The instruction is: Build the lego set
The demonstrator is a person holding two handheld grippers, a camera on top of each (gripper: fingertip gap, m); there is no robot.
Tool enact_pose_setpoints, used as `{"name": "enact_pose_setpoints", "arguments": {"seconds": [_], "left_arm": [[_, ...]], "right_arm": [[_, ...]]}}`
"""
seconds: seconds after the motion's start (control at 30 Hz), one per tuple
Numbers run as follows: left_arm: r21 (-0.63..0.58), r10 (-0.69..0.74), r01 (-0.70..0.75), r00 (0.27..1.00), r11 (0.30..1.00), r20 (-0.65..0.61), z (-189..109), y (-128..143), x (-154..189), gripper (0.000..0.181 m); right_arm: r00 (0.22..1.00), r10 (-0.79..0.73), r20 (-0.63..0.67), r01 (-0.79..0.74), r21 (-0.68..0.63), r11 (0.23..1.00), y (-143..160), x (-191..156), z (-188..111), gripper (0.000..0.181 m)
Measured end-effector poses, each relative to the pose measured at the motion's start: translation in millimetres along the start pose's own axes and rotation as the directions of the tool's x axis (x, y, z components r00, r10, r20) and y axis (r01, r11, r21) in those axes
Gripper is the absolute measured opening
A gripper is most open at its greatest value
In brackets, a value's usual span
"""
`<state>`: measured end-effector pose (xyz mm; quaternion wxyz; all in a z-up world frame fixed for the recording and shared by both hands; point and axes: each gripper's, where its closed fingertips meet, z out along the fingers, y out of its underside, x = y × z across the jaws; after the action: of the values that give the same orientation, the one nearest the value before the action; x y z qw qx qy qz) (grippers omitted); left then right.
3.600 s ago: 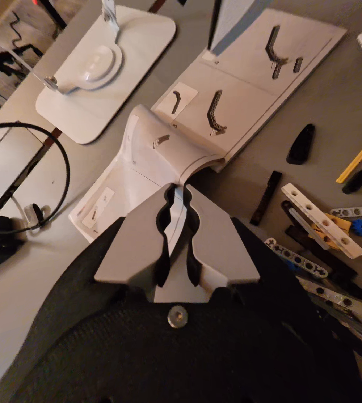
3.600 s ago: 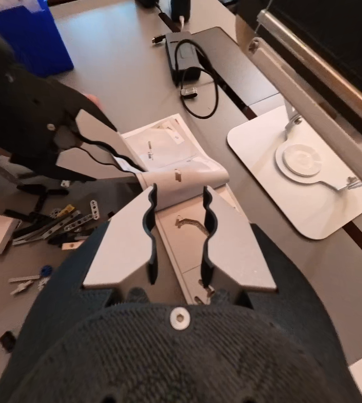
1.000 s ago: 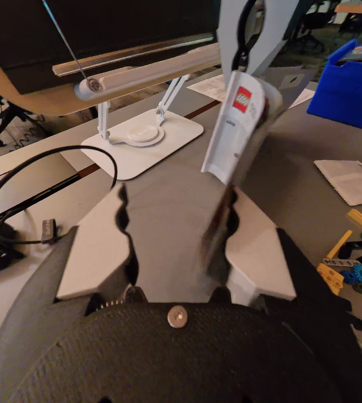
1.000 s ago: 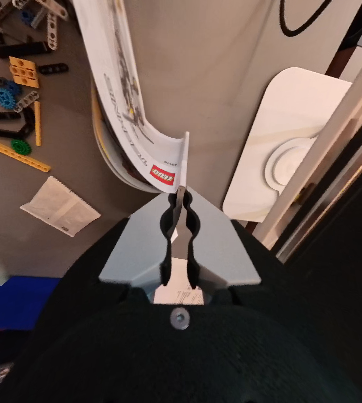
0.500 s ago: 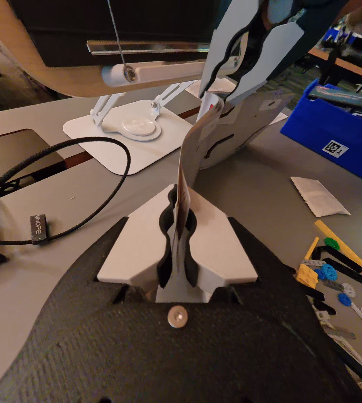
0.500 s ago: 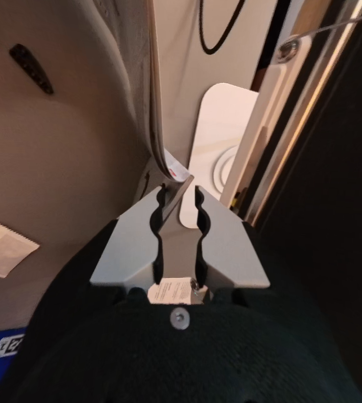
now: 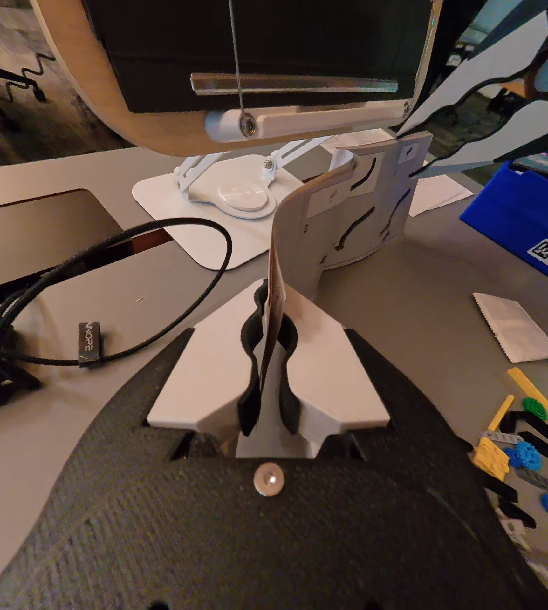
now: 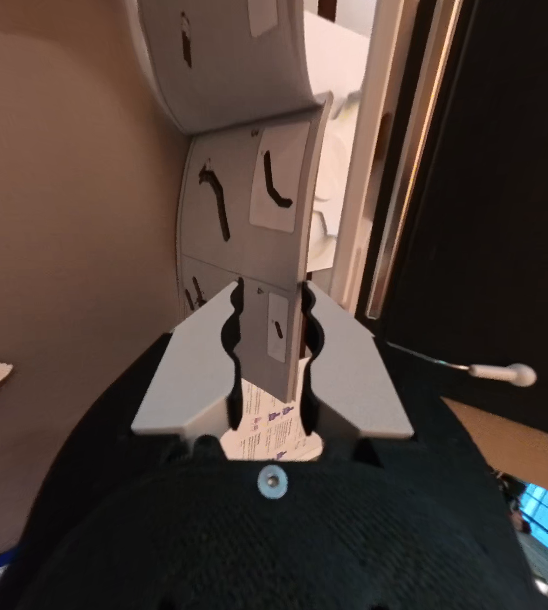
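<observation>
Left claw (image 7: 271,333) is pressed together on the edge of the instruction booklet (image 7: 358,211), which is held upright over the grey worktop (image 7: 398,297); right claw (image 8: 271,333) is spread around its far page edge, not pinching. Thin, floppy paper is best gripped near the spine. Printed writing is left unquoted; loose Lego pieces (image 7: 523,442) lie aside.

right gripper (image 8: 271,333) now off booklet (image 8: 243,211)
</observation>
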<state>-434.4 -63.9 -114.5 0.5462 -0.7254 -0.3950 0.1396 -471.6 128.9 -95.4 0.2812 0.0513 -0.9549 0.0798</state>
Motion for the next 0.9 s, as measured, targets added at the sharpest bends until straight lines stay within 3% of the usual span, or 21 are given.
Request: {"name": "enact_pose_setpoints", "arguments": {"seconds": [0.27,0.4,0.47,0.57,0.73,0.8,0.9], "left_arm": [[0.013,0.034,-0.035,0.999,0.999,0.04,3,-5,-3,0.0],[0.026,0.054,-0.056,0.997,0.998,0.058,5,-7,-6,0.0],[0.037,0.07,-0.073,0.995,0.997,0.069,6,-10,-7,0.0],[0.06,0.114,-0.121,0.989,0.991,0.097,6,-14,-6,0.0],[0.094,0.247,-0.264,0.955,0.96,0.166,1,-22,1,0.0],[0.092,0.285,-0.302,0.944,0.949,0.165,-1,-21,8,0.0],[0.053,0.266,-0.273,0.958,0.96,0.11,-5,-14,20,0.0]], "right_arm": [[0.987,0.154,-0.039,-0.152,0.052,0.987,19,11,-12,0.027],[0.945,0.321,-0.063,-0.315,0.09,0.945,34,10,-19,0.025],[0.886,0.462,-0.047,-0.451,0.149,0.88,36,8,-23,0.03],[0.736,0.677,0.022,-0.653,0.285,0.701,38,6,-32,0.046],[0.515,0.849,0.117,-0.795,0.437,0.421,67,6,-16,0.07],[0.467,0.864,0.19,-0.834,0.419,0.359,74,-2,4,0.072],[0.398,0.862,0.314,-0.905,0.289,0.313,74,-23,39,0.087]]}}
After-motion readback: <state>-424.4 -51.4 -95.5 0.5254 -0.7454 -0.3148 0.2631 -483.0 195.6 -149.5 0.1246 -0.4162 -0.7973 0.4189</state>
